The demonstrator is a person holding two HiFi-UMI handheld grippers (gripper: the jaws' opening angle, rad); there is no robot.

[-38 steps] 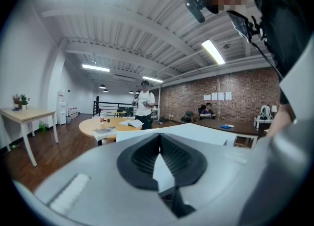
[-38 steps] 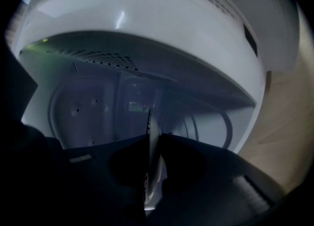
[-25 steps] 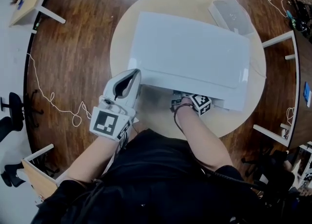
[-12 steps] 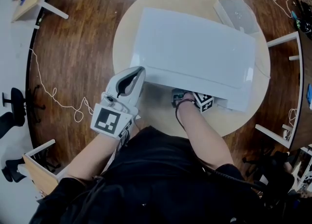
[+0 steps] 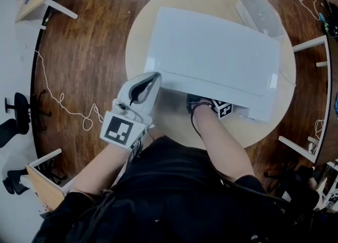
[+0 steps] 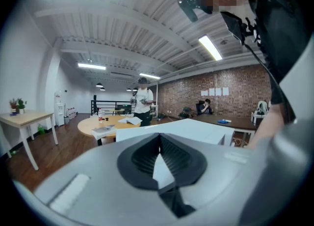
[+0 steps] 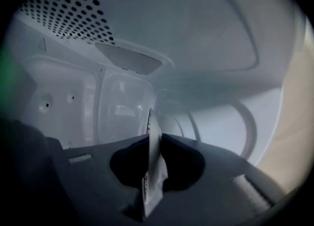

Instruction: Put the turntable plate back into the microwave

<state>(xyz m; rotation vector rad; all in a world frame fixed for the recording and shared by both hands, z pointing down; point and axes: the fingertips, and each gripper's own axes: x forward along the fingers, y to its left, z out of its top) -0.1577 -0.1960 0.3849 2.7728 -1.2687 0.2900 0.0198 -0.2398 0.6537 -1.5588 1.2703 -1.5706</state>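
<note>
The white microwave (image 5: pixel 211 52) stands on a round table (image 5: pixel 174 123), seen from above. My right arm reaches into its front; only the right gripper's marker cube (image 5: pixel 223 109) shows below the top panel. In the right gripper view, the right gripper (image 7: pixel 153 144) is inside the white cavity (image 7: pixel 117 107), shut on the glass turntable plate (image 7: pixel 151 171), which shows edge-on as a thin sliver between the pads. The left gripper (image 5: pixel 155 78) rests beside the microwave's front left corner, jaws shut and empty, with the left gripper (image 6: pixel 159 144) looking across the microwave top (image 6: pixel 191 127).
A clear plastic container (image 5: pixel 259 15) sits at the table's back right, against the microwave. Cables (image 5: pixel 63 107) lie on the wooden floor to the left, and chair and table legs (image 5: pixel 306 44) stand around. A person (image 6: pixel 143 103) stands far off by another table.
Nothing has visibly changed; only the head camera's framing shifted slightly, and both grippers keep their places at the microwave.
</note>
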